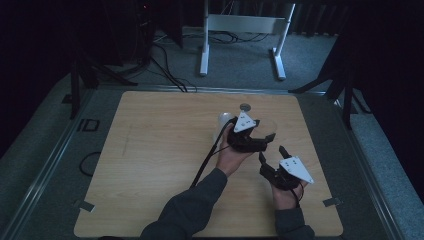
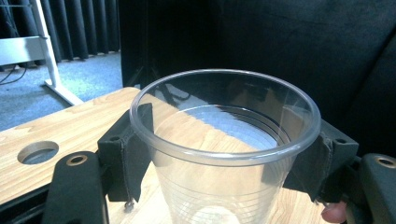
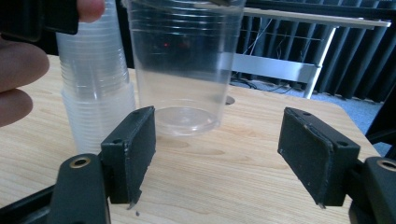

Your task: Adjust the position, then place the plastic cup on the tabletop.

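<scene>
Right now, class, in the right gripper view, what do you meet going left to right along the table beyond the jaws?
Stack of clear cups → single clear cup → round hole in the tabletop → white table frame on the floor beyond.

Dim lab, black curtains (image 2: pixel 280 42), floor cables (image 1: pixel 167 65)
</scene>
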Demonstrator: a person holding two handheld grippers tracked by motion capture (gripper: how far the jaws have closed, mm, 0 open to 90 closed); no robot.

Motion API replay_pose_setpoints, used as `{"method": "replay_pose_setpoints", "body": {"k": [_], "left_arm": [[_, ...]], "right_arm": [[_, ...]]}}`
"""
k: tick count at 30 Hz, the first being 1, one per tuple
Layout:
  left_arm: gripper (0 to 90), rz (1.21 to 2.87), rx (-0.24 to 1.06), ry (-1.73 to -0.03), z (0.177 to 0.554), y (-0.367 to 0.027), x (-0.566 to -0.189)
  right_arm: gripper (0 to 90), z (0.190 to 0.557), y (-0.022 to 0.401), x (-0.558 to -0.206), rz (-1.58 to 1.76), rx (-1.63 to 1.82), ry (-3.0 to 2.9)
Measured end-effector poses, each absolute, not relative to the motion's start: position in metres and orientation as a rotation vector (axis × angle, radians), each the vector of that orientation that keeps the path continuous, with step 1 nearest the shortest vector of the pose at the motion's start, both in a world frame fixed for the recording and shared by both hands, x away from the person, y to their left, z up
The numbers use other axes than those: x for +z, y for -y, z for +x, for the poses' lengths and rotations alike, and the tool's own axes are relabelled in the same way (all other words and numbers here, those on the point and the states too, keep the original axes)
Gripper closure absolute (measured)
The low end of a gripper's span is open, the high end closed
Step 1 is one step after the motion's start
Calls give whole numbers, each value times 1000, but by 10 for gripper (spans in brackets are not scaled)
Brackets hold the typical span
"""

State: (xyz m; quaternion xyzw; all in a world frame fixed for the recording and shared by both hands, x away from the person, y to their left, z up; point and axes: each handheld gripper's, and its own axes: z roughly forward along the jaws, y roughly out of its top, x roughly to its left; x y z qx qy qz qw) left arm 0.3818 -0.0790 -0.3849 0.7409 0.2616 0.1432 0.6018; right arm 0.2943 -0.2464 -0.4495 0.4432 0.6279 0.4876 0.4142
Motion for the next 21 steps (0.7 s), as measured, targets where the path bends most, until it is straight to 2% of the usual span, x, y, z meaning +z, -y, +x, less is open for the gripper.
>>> {"method": "replay_pose_setpoints", "body": {"k": [21], "left_arm": [[278, 1711, 371, -596, 377, 78, -388]], "right_arm": [[275, 294, 253, -449, 1126, 1230, -1554]]}}
